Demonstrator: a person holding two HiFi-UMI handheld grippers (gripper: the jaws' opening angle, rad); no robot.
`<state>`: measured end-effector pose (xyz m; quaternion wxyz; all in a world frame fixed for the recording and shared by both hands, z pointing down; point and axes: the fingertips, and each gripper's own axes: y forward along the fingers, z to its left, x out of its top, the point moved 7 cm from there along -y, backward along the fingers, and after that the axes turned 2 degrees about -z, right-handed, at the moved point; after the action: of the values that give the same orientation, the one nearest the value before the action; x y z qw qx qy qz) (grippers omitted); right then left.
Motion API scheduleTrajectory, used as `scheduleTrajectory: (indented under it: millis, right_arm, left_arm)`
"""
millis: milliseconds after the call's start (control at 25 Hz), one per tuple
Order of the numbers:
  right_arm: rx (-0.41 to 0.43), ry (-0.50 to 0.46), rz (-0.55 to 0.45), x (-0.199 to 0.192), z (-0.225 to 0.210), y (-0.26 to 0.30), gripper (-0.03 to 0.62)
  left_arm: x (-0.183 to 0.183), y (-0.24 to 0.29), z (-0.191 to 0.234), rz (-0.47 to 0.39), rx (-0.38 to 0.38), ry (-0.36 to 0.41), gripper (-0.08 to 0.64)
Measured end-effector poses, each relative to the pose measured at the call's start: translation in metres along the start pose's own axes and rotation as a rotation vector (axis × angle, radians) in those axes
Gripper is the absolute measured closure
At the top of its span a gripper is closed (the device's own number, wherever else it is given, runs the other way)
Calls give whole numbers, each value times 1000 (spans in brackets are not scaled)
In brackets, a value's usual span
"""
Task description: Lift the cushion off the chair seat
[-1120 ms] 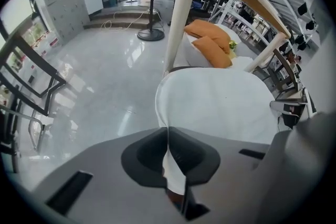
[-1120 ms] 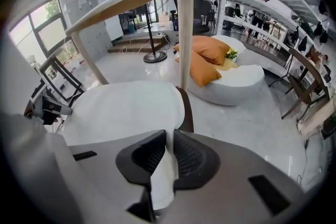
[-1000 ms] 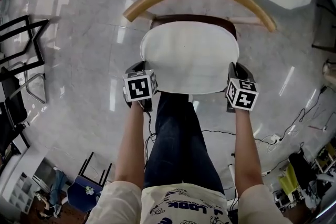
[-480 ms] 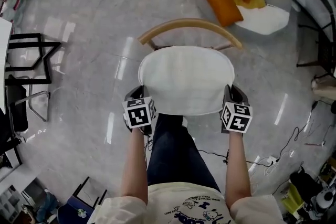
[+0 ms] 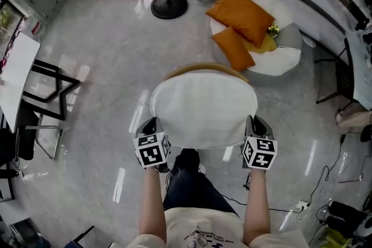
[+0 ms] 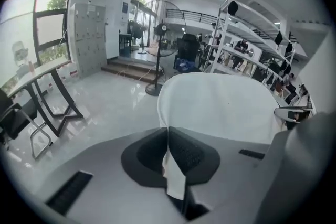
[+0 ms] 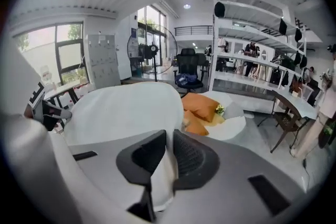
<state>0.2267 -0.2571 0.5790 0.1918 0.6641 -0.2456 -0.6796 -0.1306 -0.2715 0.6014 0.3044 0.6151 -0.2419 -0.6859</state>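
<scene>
The white cushion (image 5: 203,108) hangs in the air between my two grippers, well above the chair. Only the chair's curved wooden back rail (image 5: 203,68) shows past the cushion's far edge; the seat is hidden under it. My left gripper (image 5: 150,126) is shut on the cushion's left edge, and the fabric is pinched between its dark pads (image 6: 186,155). My right gripper (image 5: 256,125) is shut on the right edge, with the cloth folded between its pads (image 7: 191,157). The cushion (image 6: 220,107) fills the left gripper view's middle, and in the right gripper view the cushion (image 7: 123,110) spreads to the left.
Two orange pillows (image 5: 238,14) lie on a white low seat (image 5: 282,58) beyond the chair. A fan's round black base (image 5: 169,7) stands at the far middle. A black-framed table (image 5: 40,90) is at the left. Cables (image 5: 325,180) trail on the glossy floor at the right.
Both grippers have risen together with the cushion held between them. The chair has dropped away below and its dark seat is now covered from view.
</scene>
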Motion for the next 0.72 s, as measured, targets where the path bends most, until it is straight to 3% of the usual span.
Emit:
scheduleTrajectory:
  millis: [320,720]
  right_arm:
    - [-8,8,-188,62,10,-107,529]
    - [-3,25,-374,114,11,-192,529]
  left_arm:
    - [54,-112,-8,-217,3,1,535]
    - [105,-219,-25,-424,5,27,535]
